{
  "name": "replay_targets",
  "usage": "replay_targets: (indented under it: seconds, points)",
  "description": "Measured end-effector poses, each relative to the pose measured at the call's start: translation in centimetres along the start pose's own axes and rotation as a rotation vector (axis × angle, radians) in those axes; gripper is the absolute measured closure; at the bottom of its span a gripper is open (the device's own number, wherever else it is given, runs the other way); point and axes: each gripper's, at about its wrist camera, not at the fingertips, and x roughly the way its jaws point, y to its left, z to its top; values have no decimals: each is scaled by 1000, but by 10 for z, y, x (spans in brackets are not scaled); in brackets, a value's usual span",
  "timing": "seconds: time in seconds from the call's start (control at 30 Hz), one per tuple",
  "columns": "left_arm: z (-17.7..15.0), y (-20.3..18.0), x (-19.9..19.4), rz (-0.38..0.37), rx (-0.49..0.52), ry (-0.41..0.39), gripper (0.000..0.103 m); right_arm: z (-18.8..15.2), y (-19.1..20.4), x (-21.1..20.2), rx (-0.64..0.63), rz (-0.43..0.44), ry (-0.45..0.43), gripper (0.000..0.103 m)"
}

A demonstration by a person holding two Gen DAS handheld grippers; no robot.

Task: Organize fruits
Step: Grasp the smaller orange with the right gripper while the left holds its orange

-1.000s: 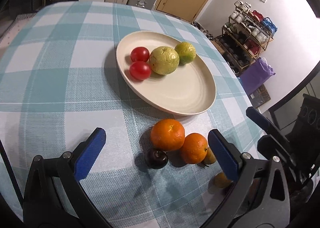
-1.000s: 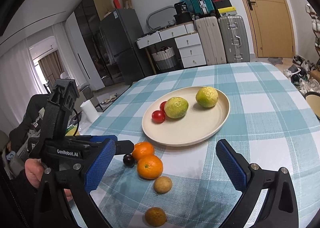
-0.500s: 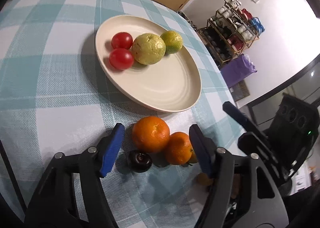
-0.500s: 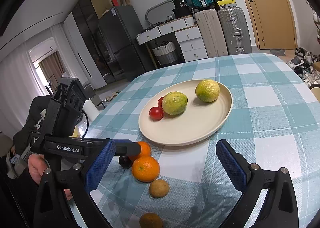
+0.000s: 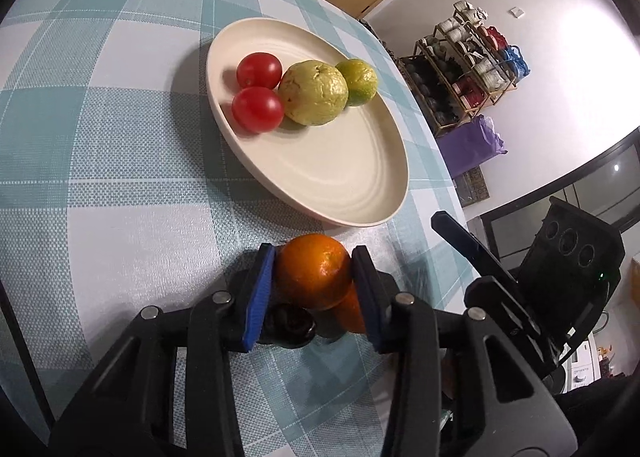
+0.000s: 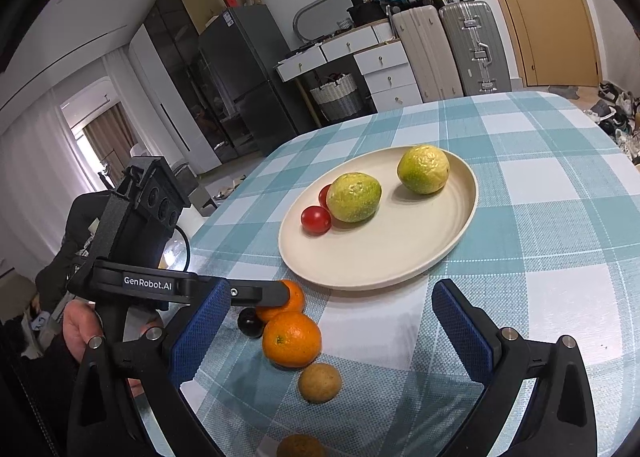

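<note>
Orange (image 5: 314, 275) low centre of left-wrist frame, on checked cloth (image 5: 100, 161) just below plate (image 5: 344, 181), clamped btwn blue pads of left gripper (image 5: 314, 281), jaws just closed on it. Right gripper (image 6: 332, 333) spread wide, nothing btwn pads, bottom of right-wrist frame.

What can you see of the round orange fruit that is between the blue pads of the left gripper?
The round orange fruit has glossy, finely dimpled peel with a bright highlight. It sits on the checked teal-and-white tablecloth, just outside the rim of the cream plate. The left gripper has just been closing on it, and both blue pads now press its sides. A second orange fruit and a small dark round fruit lie close beside it.
</note>
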Motion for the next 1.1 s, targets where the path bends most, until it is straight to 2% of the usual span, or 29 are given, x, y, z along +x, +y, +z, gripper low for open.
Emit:
replay_targets:
  seconds: [0.7,1.1]
  points:
    - [-9,-4,-26,-48,-13,-57,67,-5,1,10,-2,15,47,0]
    - [-13,7,-55,-53,-38,-117,67,-7,18,28,-62,1,144,0]
